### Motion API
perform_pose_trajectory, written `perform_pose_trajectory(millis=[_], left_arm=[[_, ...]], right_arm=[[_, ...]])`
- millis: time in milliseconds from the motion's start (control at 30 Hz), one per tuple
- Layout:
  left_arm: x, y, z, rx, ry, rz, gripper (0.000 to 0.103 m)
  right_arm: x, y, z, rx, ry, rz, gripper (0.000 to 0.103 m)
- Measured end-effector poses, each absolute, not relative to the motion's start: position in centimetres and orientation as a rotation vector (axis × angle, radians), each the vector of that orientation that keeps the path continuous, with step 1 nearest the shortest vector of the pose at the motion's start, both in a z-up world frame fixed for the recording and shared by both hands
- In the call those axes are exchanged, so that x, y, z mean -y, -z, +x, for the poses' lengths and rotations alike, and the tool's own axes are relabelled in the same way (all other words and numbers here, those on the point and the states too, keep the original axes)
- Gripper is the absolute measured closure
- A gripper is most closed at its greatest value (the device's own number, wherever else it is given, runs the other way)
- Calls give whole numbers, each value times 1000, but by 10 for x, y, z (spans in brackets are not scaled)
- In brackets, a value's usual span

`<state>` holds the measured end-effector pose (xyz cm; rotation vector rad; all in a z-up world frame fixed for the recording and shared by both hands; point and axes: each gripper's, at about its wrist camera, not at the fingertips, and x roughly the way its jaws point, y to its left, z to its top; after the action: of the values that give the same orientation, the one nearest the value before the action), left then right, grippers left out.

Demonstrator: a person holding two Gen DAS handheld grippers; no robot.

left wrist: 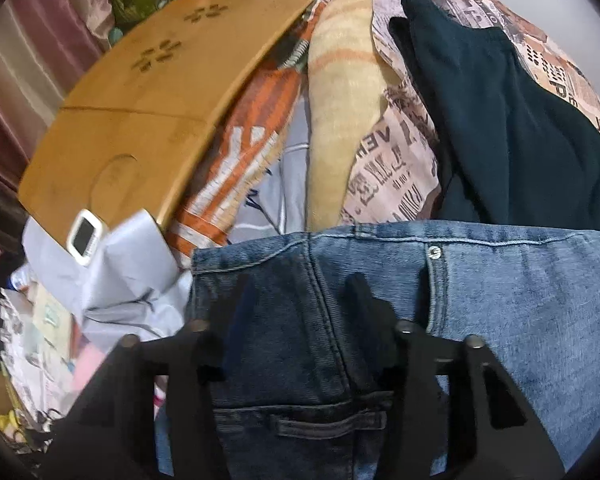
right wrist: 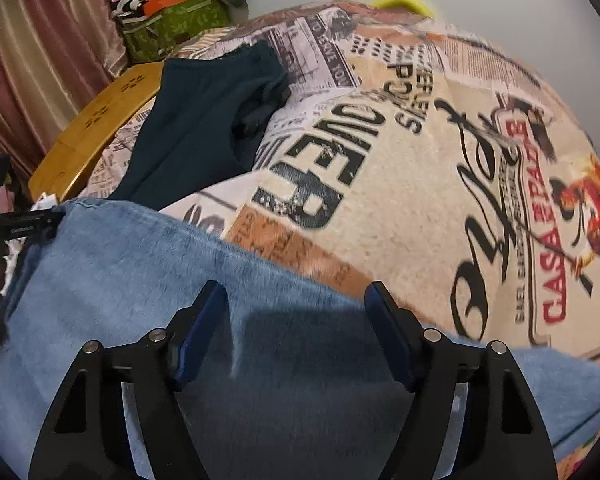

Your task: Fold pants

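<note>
A: Where do the jeans lie?
B: They are spread across the near part of the bed, on a blanket printed like old newspaper. In the left wrist view the waistband runs across the picture, with a metal rivet just below its seam and a belt loop lower down.

A: What of the left hand-held gripper?
B: Its two black fingers stand apart over the darker denim at the waist, one on each side of a vertical seam. The jaws are spread and nothing is pinched between them. Whether the tips touch the cloth cannot be told.

A: And the right hand-held gripper?
B: Also wide open, with blue pads showing on the inner faces, above the pale denim of the jeans. It holds nothing.

A: What else is on the bed?
B: A dark teal garment lies beyond the jeans toward the far edge, on the blanket. A folded wooden lap table sits at the left edge, with a small white device just beside its near corner on crumpled paper
</note>
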<state>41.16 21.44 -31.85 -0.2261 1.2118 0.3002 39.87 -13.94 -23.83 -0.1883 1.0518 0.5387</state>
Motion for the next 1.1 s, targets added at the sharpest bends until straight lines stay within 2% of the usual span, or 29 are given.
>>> perform_pose_trajectory(millis=[100,200,233,267,367,533,733,1100], left_arm=[[-207,319,414,-1216,-284,-201,83],[-191,316,416,-1210,-269,-77,90],[-187,313,416,-1204,-268,-48,92],[-185,311,414,-1199,-267,-35,93],[-184,298,412,-1170,-273,-15,97],[-184,252,412,-1090,-288,-25,97],[-181,186,396,-956,-278,-52,98],[-172,164,323,-937,-214,-73,98]], right_arm=[[139,239,396,-1030,-538,-194,39],[142,239,392,-1018,-531,-195,56],[143,239,389,-1011,-530,-206,66],[143,239,388,-1010,-529,-214,70],[142,239,383,-1007,-533,-244,91],[142,222,376,-951,-508,-291,96],[156,163,363,-806,-462,-260,97],[169,133,280,-773,-512,-294,97]])
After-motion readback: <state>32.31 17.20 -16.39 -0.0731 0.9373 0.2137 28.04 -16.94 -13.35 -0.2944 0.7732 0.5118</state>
